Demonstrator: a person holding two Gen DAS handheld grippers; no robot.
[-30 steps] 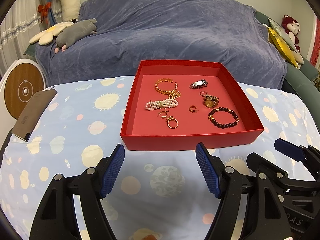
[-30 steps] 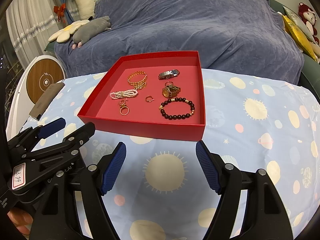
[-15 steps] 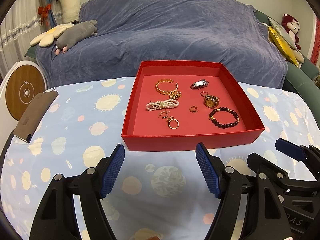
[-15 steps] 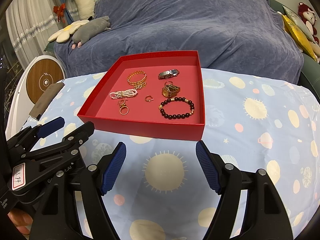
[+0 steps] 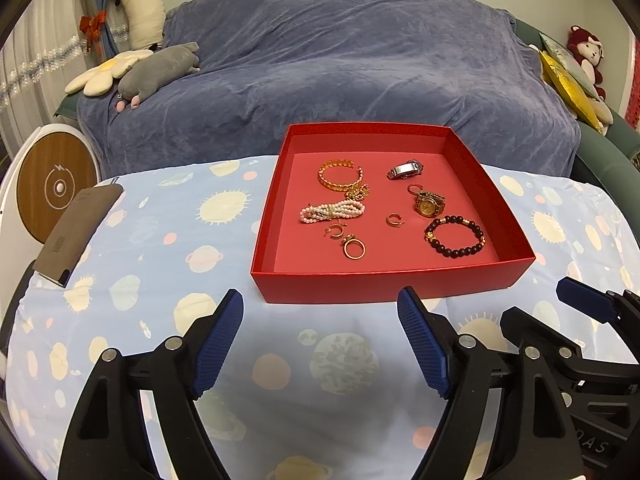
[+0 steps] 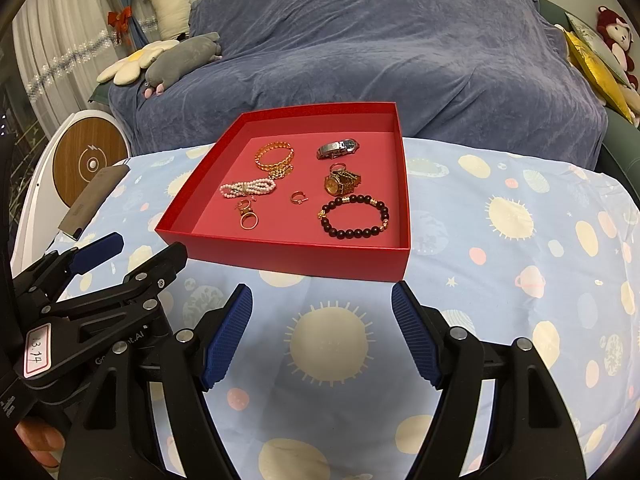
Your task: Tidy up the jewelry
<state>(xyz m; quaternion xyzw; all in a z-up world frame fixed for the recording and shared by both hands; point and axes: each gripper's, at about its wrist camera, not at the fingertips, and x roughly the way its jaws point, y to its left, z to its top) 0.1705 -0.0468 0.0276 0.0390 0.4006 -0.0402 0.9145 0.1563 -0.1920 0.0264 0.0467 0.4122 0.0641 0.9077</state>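
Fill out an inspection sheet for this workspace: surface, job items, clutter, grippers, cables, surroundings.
Surface: table under a planet-print cloth, smooth.
Job's things: open red tray holding a gold chain bracelet, pearl bracelet, dark bead bracelet, silver watch, gold watch, gold ring and small earrings.
Clutter: dark flat case at the cloth's left edge.
Grippers: left hand-held gripper opening, nothing between its jaws; right hand-held gripper open, empty; both short of the tray.
Cables: nothing seen.
Surroundings: sofa under a blue throw, plush toys, round white-and-wood device.
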